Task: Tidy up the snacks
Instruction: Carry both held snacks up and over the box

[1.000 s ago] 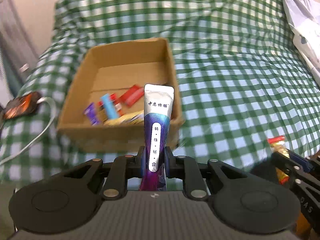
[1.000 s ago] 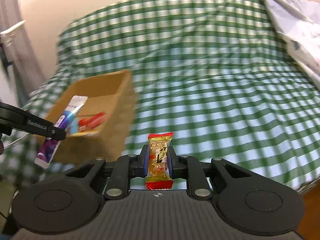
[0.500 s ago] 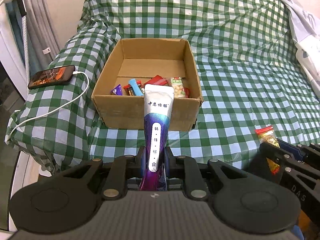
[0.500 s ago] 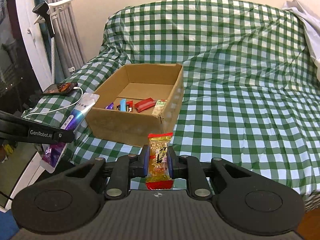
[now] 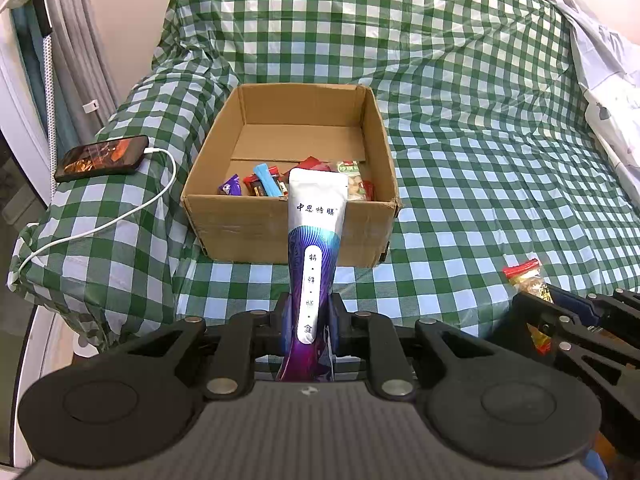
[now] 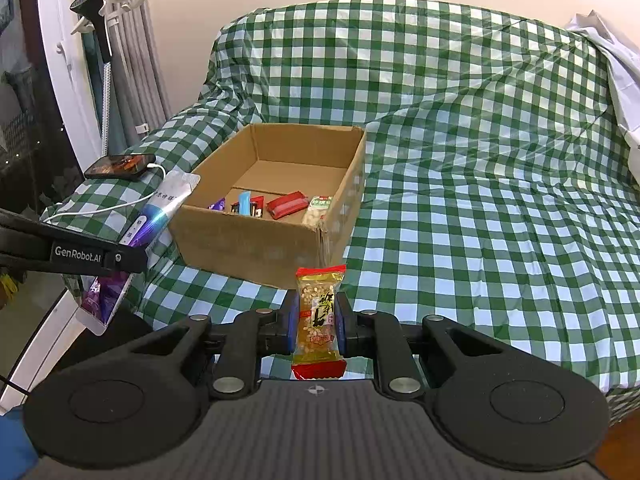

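Observation:
My left gripper point(image 5: 310, 322) is shut on a tall white, blue and purple sachet point(image 5: 316, 232) that stands upright between its fingers. An open cardboard box point(image 5: 280, 222) sits on the checked cover just beyond it, with several wrapped snacks point(image 5: 266, 186) along its near wall. My right gripper point(image 6: 318, 320) is shut on a yellow peanut bar with red ends point(image 6: 319, 318). From the right wrist view the box point(image 6: 248, 240) lies ahead to the left, and the left gripper point(image 6: 120, 258) hangs left of it with the sachet point(image 6: 160, 208). The right gripper point(image 5: 548, 320) with its bar point(image 5: 530, 282) shows at the left view's right edge.
A green and white checked cover point(image 5: 480, 160) drapes the whole sofa. A phone point(image 5: 102, 158) on a white charging cable point(image 5: 120, 216) rests on the left armrest. White cloth point(image 5: 608, 92) lies at the far right. Curtains and a stand point(image 6: 100, 40) rise at the left.
Both grippers have pulled back from the box, so it looks smaller and farther away. Each still holds its snack. The views have gone from blurred to sharp and now hold still.

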A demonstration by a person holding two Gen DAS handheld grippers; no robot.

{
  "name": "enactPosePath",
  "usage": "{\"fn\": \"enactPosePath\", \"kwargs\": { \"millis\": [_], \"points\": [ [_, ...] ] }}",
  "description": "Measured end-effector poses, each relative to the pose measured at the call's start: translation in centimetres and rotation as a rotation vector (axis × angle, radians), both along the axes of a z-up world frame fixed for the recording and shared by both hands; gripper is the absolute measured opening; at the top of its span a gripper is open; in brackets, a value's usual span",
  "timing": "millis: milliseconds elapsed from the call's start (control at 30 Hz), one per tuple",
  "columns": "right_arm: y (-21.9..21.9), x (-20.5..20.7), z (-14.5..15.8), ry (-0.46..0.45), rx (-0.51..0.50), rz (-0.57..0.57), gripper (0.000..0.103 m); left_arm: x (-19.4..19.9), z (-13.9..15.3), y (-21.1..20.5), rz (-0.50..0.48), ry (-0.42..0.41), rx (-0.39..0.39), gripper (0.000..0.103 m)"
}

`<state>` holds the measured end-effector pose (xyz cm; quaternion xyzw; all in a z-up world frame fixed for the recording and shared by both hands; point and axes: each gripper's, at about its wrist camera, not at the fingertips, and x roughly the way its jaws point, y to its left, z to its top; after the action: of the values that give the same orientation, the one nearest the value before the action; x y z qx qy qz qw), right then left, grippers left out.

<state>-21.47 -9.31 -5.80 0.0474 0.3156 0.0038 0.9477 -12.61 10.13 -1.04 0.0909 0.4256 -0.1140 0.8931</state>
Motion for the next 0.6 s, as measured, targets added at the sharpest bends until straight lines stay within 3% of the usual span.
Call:
{"fn": "enactPosePath", "kwargs": {
  "millis": [600],
  "points": [
    [0.1, 1.7, -0.7, 0.042, -0.011, -0.001, 0.019, 1.4, -0.8, 0.1, 0.005, 0.033, -0.006, 0.02]
  ]
}}
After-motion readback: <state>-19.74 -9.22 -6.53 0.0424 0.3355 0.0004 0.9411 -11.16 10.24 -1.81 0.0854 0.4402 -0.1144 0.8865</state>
